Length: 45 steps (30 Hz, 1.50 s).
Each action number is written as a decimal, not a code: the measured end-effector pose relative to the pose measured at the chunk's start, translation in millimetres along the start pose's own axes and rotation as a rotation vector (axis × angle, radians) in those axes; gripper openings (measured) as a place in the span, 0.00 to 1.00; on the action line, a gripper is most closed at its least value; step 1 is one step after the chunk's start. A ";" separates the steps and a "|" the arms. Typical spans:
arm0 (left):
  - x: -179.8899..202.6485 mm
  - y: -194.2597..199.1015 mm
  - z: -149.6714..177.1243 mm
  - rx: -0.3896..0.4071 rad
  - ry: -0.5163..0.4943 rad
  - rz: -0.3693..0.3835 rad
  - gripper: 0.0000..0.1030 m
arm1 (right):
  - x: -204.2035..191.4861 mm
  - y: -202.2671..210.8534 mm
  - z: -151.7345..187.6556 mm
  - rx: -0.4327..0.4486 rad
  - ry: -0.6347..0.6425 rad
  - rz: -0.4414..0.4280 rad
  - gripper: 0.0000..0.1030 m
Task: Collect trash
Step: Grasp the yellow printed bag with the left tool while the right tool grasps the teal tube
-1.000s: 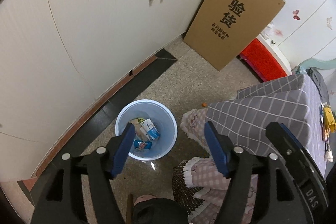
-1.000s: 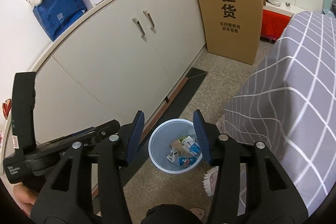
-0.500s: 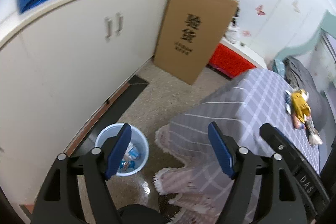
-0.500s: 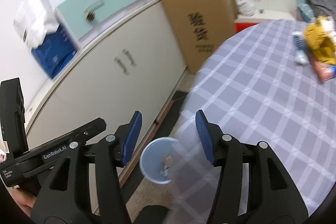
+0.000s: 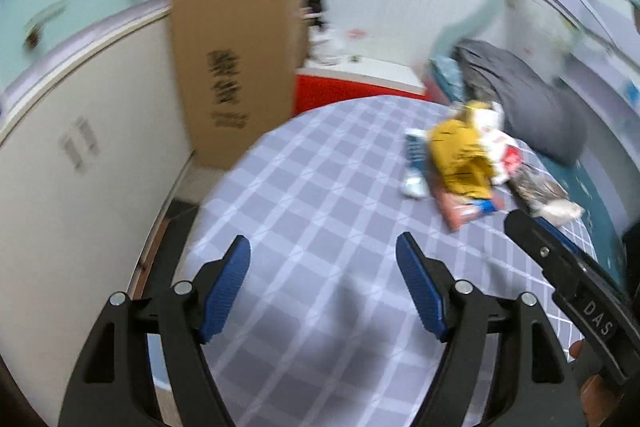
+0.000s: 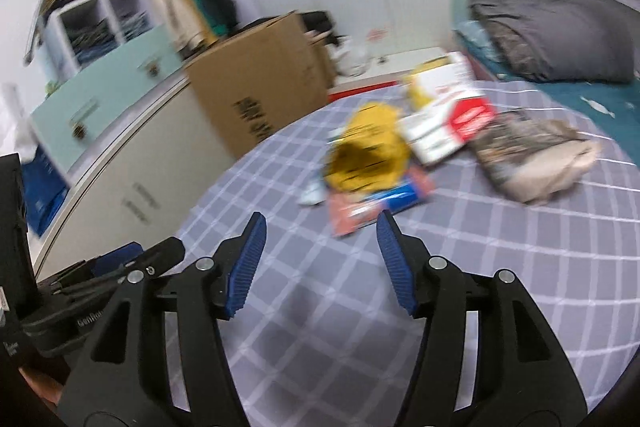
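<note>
while both the left gripper (image 5: 323, 257) and right gripper (image 6: 319, 231) gape empty, only the right view shows shelves (image 6: 104, 15).

Even, soft indoor light; both fisheye views are motion-blurred, edges bowed and vignetted, with faint shadows on the bedspread (image 5: 320, 187).

On the bed (image 6: 500, 267) lies a heap of trash: a crumpled bag (image 6: 368, 155) on top of a flat packet (image 6: 376, 207), a carton (image 6: 448, 123) just right of the bag, a folded cloth (image 6: 536, 159) further right. A pillow (image 6: 560, 35) sits behind them. Left of the bed runs the cabinet (image 5: 60, 187), with a cardboard box (image 5: 236, 67) leaning against it, behind the bed's left edge.
</note>
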<state>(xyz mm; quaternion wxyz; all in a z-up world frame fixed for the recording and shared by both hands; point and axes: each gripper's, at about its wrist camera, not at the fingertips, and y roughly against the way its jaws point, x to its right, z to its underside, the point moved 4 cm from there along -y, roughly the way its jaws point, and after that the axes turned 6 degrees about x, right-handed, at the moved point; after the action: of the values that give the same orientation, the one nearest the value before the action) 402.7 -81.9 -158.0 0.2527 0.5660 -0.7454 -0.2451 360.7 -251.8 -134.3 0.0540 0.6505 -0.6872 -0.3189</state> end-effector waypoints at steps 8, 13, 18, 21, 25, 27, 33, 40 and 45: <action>86.0 -45.8 -25.6 0.030 -0.169 0.084 0.72 | 54.5 -3.5 -22.7 0.029 -0.051 0.067 0.57; 111.0 -71.1 -32.6 0.025 -0.227 0.050 0.70 | 68.5 -10.6 -26.0 0.027 -0.061 0.079 0.57; 125.0 -88.4 -39.9 0.026 -0.283 0.049 0.49 | 71.8 -17.6 -31.0 0.025 -0.064 0.080 0.57; 128.0 -94.8 -43.5 0.012 -0.299 0.061 0.03 | 68.2 -18.0 -36.2 0.035 -0.064 0.078 0.57; 103.2 -75.1 -55.8 0.077 -0.173 0.097 0.02 | 53.8 -18.5 -43.5 0.043 -0.043 0.052 0.57; 86.1 -60.8 -62.8 0.118 -0.117 0.102 0.02 | 42.7 -23.5 -47.1 0.035 -0.028 0.030 0.57; 28.6 -23.3 -79.7 0.235 -0.023 0.019 0.02 | 2.4 -59.7 -50.0 -0.060 0.025 -0.041 0.49; -40.2 -20.6 -75.4 0.213 0.031 -0.148 0.02 | -32.5 -121.6 -36.0 -0.243 0.072 -0.032 0.44; -70.6 -13.0 -64.3 0.203 0.063 -0.168 0.02 | -39.1 -153.2 -25.3 -0.322 0.143 0.073 0.36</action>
<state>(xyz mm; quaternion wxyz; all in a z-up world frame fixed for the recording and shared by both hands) 470.4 -21.8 -125.1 0.1962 0.6565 -0.7080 -0.1710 510.6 -217.1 -178.9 0.2177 0.6293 -0.6447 -0.3755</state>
